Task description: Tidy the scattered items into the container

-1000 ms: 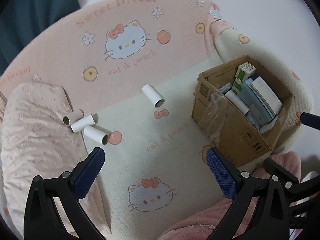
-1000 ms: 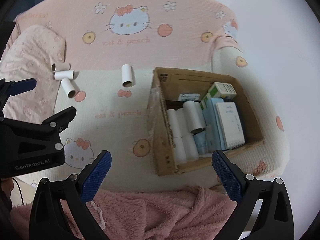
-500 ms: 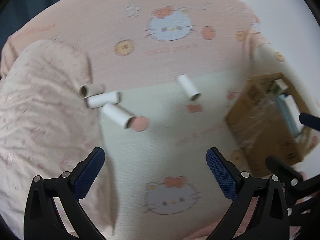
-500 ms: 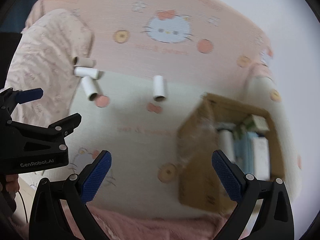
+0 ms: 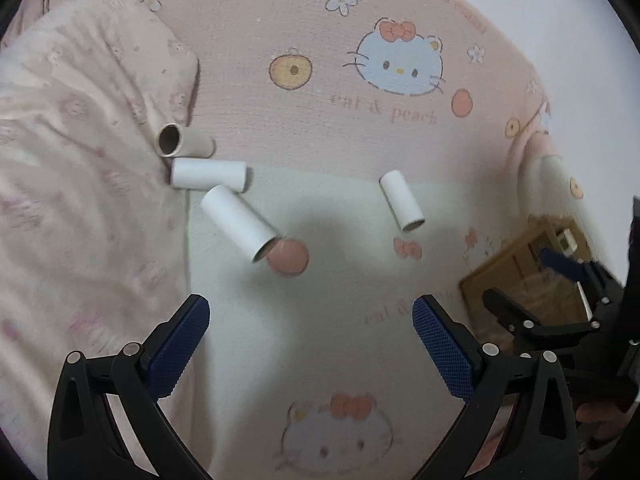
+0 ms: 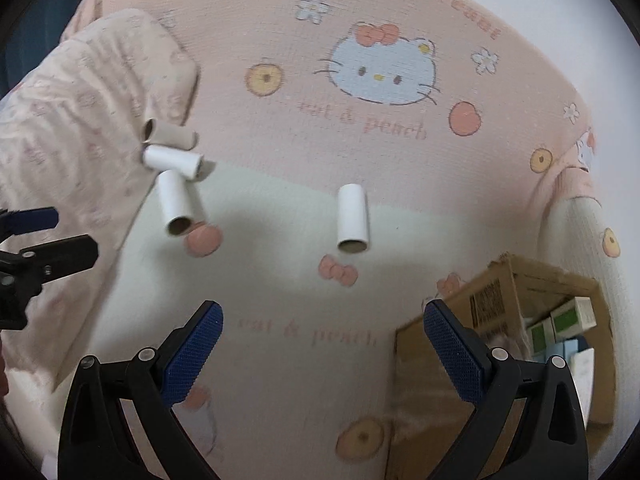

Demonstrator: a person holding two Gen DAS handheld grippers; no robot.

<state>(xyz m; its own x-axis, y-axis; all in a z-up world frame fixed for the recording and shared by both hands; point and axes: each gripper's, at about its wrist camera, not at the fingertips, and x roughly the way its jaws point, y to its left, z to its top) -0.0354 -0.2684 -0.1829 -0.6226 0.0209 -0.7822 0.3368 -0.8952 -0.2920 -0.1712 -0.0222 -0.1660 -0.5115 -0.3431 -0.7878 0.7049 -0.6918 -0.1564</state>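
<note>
Several cardboard tubes lie on the Hello Kitty sheet. A brown tube [image 5: 182,141] [image 6: 168,133], a white tube [image 5: 209,174] [image 6: 173,160] and a slanted white tube [image 5: 239,222] [image 6: 175,209] cluster by the pillow. A single white tube [image 5: 401,201] [image 6: 352,217] lies apart to their right. The cardboard box [image 5: 528,276] [image 6: 500,300] stands at the right with cartons inside. My left gripper [image 5: 310,344] is open and empty, short of the slanted tube. My right gripper [image 6: 322,350] is open and empty, short of the single tube.
A pink patterned pillow [image 5: 80,200] [image 6: 72,128] lies at the left, touching the tube cluster. The sheet's pink border [image 5: 320,112] rises behind the tubes. The right gripper shows in the left wrist view [image 5: 560,304]; the left one in the right wrist view [image 6: 36,248].
Both grippers have swung left, away from the box and closer to the tubes. The box has slid to the right edge of both views. Both stay open and empty.
</note>
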